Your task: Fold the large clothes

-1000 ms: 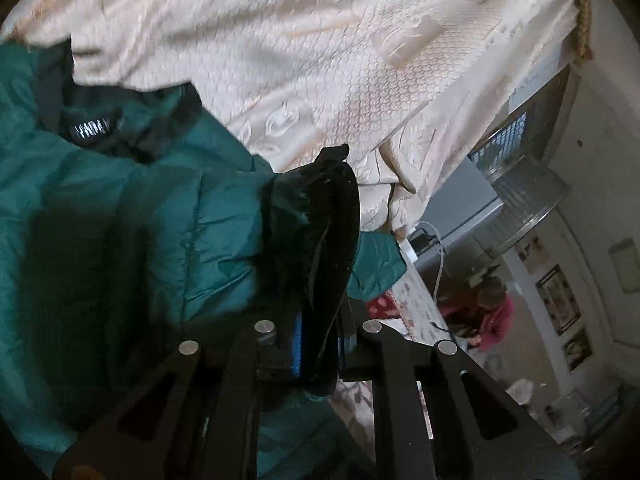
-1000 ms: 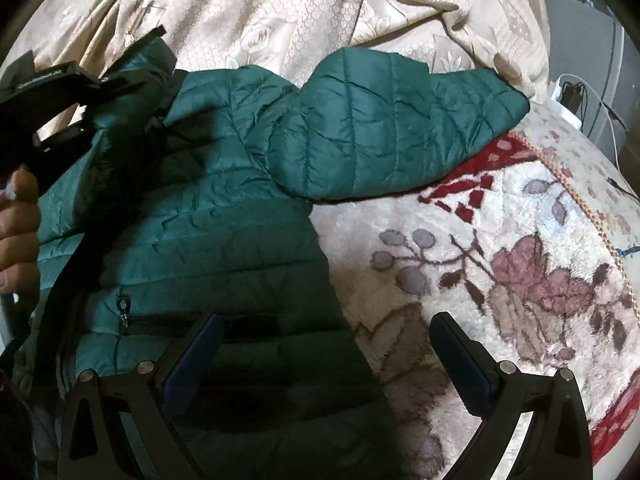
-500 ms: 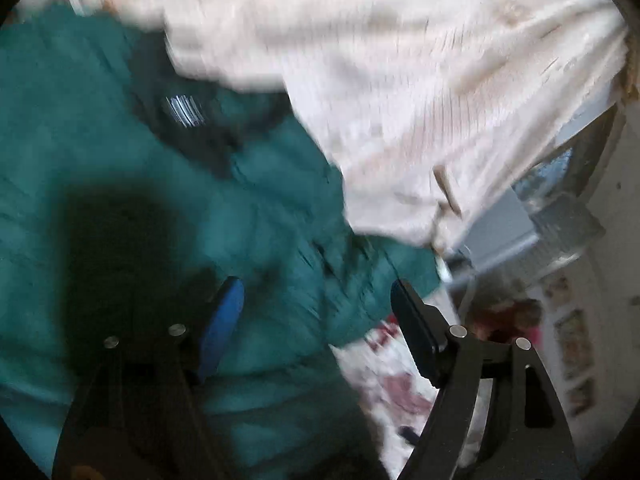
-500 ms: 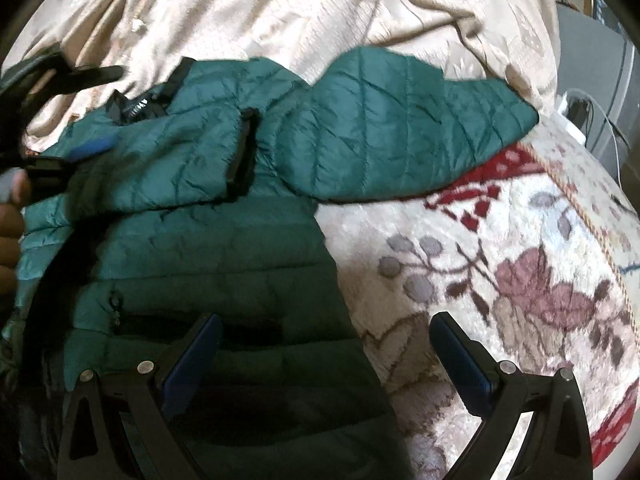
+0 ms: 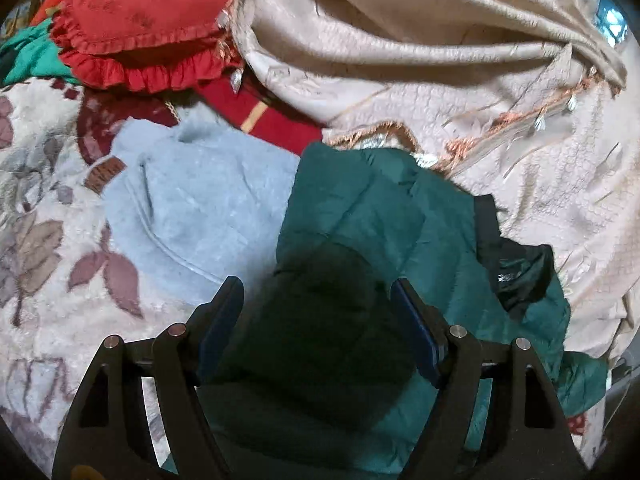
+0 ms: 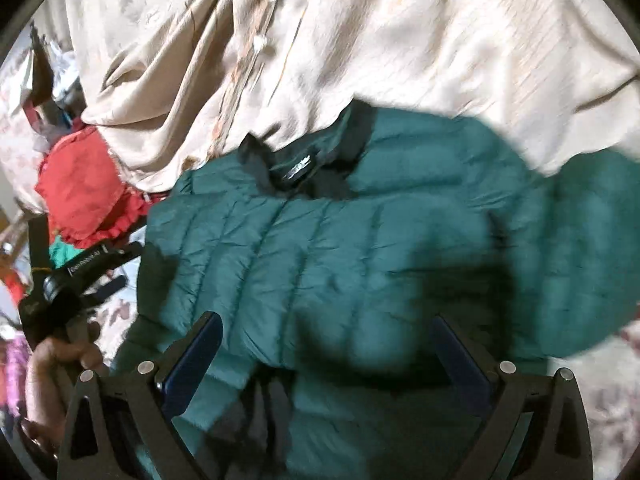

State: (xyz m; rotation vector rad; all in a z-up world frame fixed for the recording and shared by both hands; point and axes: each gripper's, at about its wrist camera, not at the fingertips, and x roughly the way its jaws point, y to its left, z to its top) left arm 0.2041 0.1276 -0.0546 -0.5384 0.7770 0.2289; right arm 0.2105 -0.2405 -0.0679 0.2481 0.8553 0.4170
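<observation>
Green quilted jacket (image 6: 360, 264) lies spread on a floral blanket (image 5: 44, 240), its puffy nylon stitched in parallel channels and creased in fine wrinkles. A black collar (image 6: 320, 168) with a small white label sits at its top edge, against a heap of cream brocade fabric (image 6: 440, 40) with a tasselled fringe. One sleeve bulges out to the right in the right wrist view.

Both tools point steeply down over the jacket. The left gripper (image 5: 318, 328) has its blue-padded fingers (image 5: 218, 320) spread wide with nothing pinched; its jaws opened within the last second, and only shadowed jacket cloth lies below the gap. The right gripper (image 6: 328, 356) likewise stands wide open above the jacket's body, touching nothing. A bare hand (image 6: 52, 368) grasps the left tool's handle at the left edge of the right wrist view.

Beside the jacket rests a pale blue fleece garment (image 5: 192, 200) with a brown patch, then a red frilled cushion (image 5: 136, 20).
</observation>
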